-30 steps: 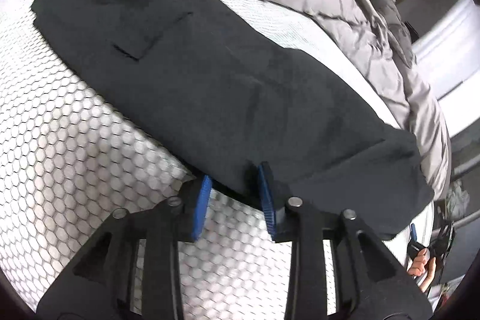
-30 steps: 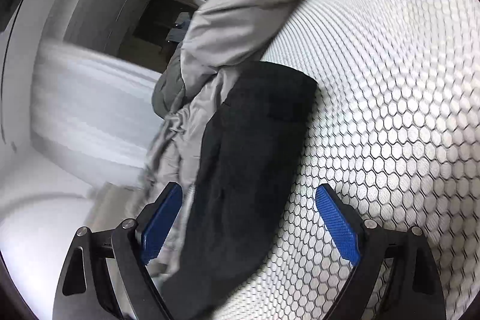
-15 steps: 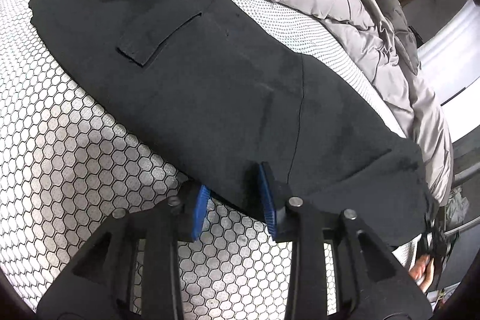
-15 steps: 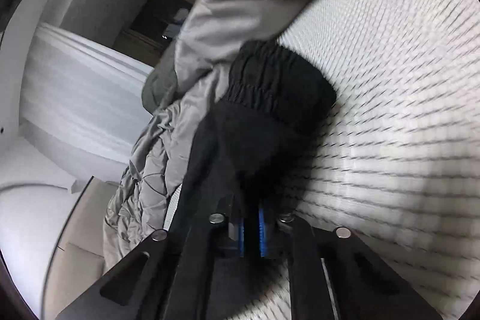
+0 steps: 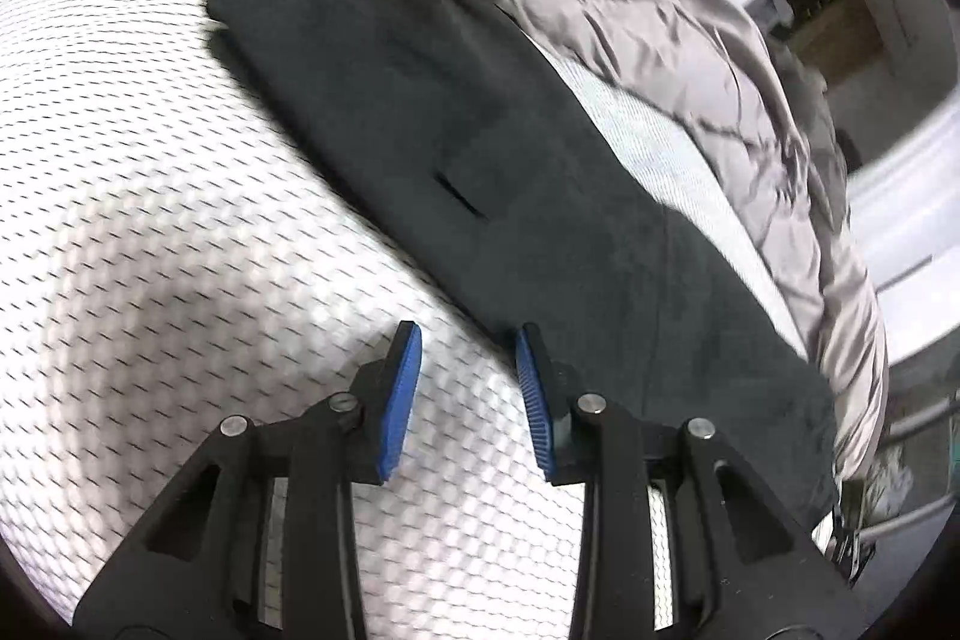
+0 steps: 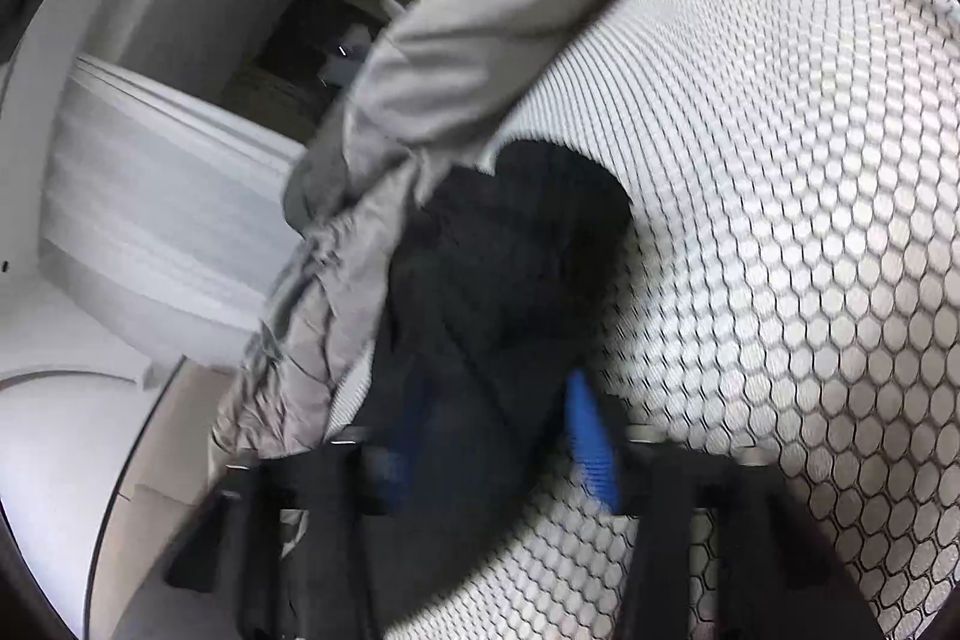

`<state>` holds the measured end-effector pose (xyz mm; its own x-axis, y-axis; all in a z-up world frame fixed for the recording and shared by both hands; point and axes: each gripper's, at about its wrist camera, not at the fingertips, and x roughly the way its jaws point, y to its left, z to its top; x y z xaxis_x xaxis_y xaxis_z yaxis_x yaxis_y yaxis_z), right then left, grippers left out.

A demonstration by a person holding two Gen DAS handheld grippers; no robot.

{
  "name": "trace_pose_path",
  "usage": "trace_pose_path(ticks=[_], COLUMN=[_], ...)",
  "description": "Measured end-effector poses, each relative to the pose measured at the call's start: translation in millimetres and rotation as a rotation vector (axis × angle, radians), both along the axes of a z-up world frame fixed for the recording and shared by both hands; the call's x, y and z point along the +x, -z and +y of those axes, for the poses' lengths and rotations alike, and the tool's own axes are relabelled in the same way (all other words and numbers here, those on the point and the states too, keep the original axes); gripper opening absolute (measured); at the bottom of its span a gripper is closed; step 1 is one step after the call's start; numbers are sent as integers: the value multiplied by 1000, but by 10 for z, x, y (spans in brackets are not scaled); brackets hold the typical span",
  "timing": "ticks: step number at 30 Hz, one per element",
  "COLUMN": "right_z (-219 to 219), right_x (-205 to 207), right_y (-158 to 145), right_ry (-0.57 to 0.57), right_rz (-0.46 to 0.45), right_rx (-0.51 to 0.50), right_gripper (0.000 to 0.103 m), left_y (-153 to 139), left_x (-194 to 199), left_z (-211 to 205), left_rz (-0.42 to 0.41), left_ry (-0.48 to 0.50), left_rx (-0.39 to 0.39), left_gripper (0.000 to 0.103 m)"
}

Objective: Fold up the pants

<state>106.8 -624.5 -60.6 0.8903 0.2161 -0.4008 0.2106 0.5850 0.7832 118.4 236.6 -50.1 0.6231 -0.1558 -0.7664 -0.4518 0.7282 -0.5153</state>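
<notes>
Pants: long black fabric pants (image 5: 480,148) lie flat on the white honeycomb-patterned bed (image 5: 150,250), beside a crumpled grey quilt (image 5: 660,10).
Left claw: left claw (image 5: 468,388) part open, empty, at the pants' near edge.
Right claw: right claw (image 6: 498,448) opening, black cloth between its blue pads.

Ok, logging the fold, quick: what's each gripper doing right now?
Left gripper: jaws open, empty, at the near edge of the black pants.
Right gripper: jaws opening, pants fabric between them.
</notes>
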Motion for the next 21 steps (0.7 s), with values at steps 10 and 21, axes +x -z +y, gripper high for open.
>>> trace_pose_path(ticks=[10,21], right_z=[100,234], right_x=[279,654], right_y=[32,147], right_ry=[-15,-66], right_rz=[56,90], right_rx=[-10,-80], right_gripper=[58,46], left_y=[277,409], left_x=[194,709], left_z=[430,349], left_rz=[-87,-158], left_ry=[-58,-146], left_rx=[-136,-208], left_gripper=[31,11])
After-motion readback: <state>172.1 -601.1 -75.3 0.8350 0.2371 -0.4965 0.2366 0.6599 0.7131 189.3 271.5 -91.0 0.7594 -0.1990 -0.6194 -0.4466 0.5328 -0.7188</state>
